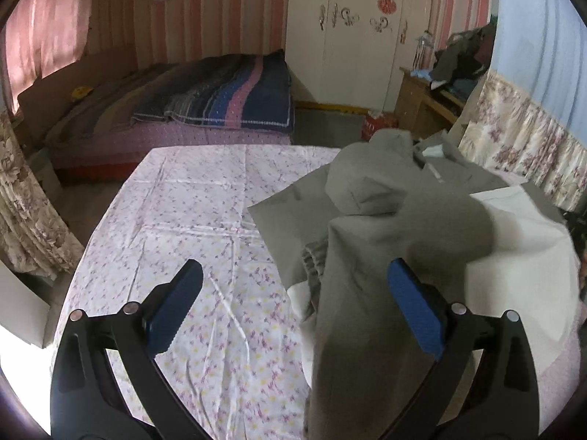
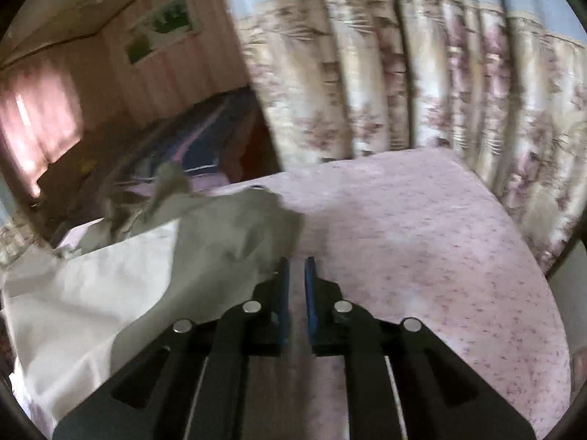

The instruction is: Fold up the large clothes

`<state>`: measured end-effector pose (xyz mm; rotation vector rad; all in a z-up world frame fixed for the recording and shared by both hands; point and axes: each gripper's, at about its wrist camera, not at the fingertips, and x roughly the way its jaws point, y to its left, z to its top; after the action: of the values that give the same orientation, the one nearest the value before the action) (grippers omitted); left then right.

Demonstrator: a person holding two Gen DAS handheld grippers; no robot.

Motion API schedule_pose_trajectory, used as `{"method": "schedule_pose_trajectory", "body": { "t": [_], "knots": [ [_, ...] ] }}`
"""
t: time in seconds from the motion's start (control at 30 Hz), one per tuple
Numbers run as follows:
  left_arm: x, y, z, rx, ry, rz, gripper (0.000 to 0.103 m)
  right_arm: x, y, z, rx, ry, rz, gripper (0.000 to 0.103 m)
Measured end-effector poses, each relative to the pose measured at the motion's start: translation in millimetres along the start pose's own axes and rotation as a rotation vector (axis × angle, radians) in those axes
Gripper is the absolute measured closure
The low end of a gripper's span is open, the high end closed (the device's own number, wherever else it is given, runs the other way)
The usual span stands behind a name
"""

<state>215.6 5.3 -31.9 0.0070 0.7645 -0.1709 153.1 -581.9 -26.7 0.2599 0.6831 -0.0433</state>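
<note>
A bedroom with pink striped walls, a white wardrobe and flowered curtains holds a desk covered by a pale cloth printed with small purple flowers [image 1: 205, 220]. On its right half lies the task's thing, a large grey-green garment with a white lining [image 1: 370, 227], crumpled and partly heaped, one long panel running toward the near edge. The left tongs [image 1: 293, 311] stand wide apart above the cloth, with the garment's near panel between the blue pads but not pinched. The right tongs [image 2: 297, 293] are nearly together, a narrow gap showing and nothing in it, just beside the garment's edge. The step in hand appears to be spreading it before folding; next, each of the tongs needs a hem or corner to pull flat.
</note>
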Motion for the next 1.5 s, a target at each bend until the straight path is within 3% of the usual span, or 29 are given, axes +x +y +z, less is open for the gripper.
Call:
{"method": "schedule_pose_trajectory", "body": {
  "t": [0.03, 0.07, 0.1, 0.3, 0.53, 0.6, 0.7, 0.8, 0.87, 0.9, 0.93, 1.0, 1.07, 1.13, 1.23, 1.33, 1.4, 1.43, 1.47, 1.5],
  "knots": [
    [7.9, -0.9, 2.9, 0.008, 0.017, -0.004, 0.003, -1.7, 3.4, 1.3, -0.016, -0.006, 0.003, 0.033],
    [14.1, -3.0, 5.6, 0.019, 0.034, -0.024, 0.003, -2.4, 9.5, 2.5, -0.027, -0.012, 0.008, 0.020],
    [18.4, -6.8, 8.8, 0.033, 0.043, -0.041, 0.003, -4.3, 13.0, 4.7, -0.041, -0.016, 0.023, 0.015],
    [1.9, -29.3, 29.7, 0.096, -0.048, -0.167, 0.003, 2.4, 25.9, 16.2, -0.071, -0.003, 0.049, 0.015],
    [-22.2, -26.2, 27.8, 0.079, -0.101, -0.181, 0.003, -3.4, 21.0, 16.1, -0.052, -0.016, 0.061, 0.015],
    [-19.5, -31.0, 25.1, 0.094, -0.085, -0.201, 0.003, -0.7, 26.6, 15.8, -0.078, 0.005, 0.079, 0.015],
    [7.9, -40.3, 25.2, 0.140, -0.023, -0.136, 0.003, 16.3, 42.7, 16.0, -0.139, 0.067, 0.067, 0.015],
    [40.8, -39.9, 32.5, 0.108, 0.059, -0.123, 0.003, 37.5, 50.9, 12.1, -0.153, 0.151, 0.069, 0.015],
    [54.9, -42.5, 41.9, 0.093, 0.093, -0.155, 0.003, 51.6, 54.0, 7.5, -0.148, 0.210, 0.099, 0.030],
    [57.9, -45.0, 44.5, 0.096, 0.100, -0.167, 0.003, 52.8, 55.3, 6.4, -0.149, 0.211, 0.106, 0.062],
    [61.6, -49.2, 48.2, 0.108, 0.110, -0.189, 0.007, 51.7, 56.2, 7.2, -0.147, 0.194, 0.098, 0.085],
    [67.1, -59.4, 53.9, 0.150, 0.129, -0.238, 0.041, 42.6, 57.0, 11.7, -0.132, 0.143, 0.108, 0.093],
    [66.9, -69.6, 56.8, 0.198, 0.116, -0.209, 0.081, 27.5, 62.5, 19.1, -0.144, 0.082, 0.110, 0.096],
    [50.4, -71.7, 61.5, 0.224, 0.039, -0.178, 0.087, 2.6, 68.8, 31.8, -0.157, -0.015, 0.114, 0.098],
    [8.6, -48.9, 80.8, 0.130, -0.119, -0.193, 0.088, -30.4, 73.7, 53.5, -0.169, -0.162, 0.090, 0.098],
    [-19.5, -33.0, 93.6, 0.116, -0.270, -0.139, 0.083, -42.2, 73.0, 70.6, -0.163, -0.274, 0.046, 0.098],
    [-11.4, -24.3, 98.9, 0.096, -0.254, -0.116, 0.077, -31.7, 71.6, 77.2, -0.140, -0.275, 0.045, 0.098],
    [0.8, -22.0, 99.3, 0.090, -0.213, -0.101, 0.071, -11.6, 69.6, 80.0, -0.123, -0.224, 0.034, 0.096],
    [15.4, -19.7, 97.6, 0.083, -0.178, -0.063, 0.053, 3.6, 67.7, 78.3, -0.114, -0.191, 0.023, 0.095],
    [35.9, -16.7, 93.0, 0.076, -0.140, -0.009, 0.043, 28.0, 65.1, 74.8, -0.107, -0.123, -0.014, 0.084]
  ]
}}
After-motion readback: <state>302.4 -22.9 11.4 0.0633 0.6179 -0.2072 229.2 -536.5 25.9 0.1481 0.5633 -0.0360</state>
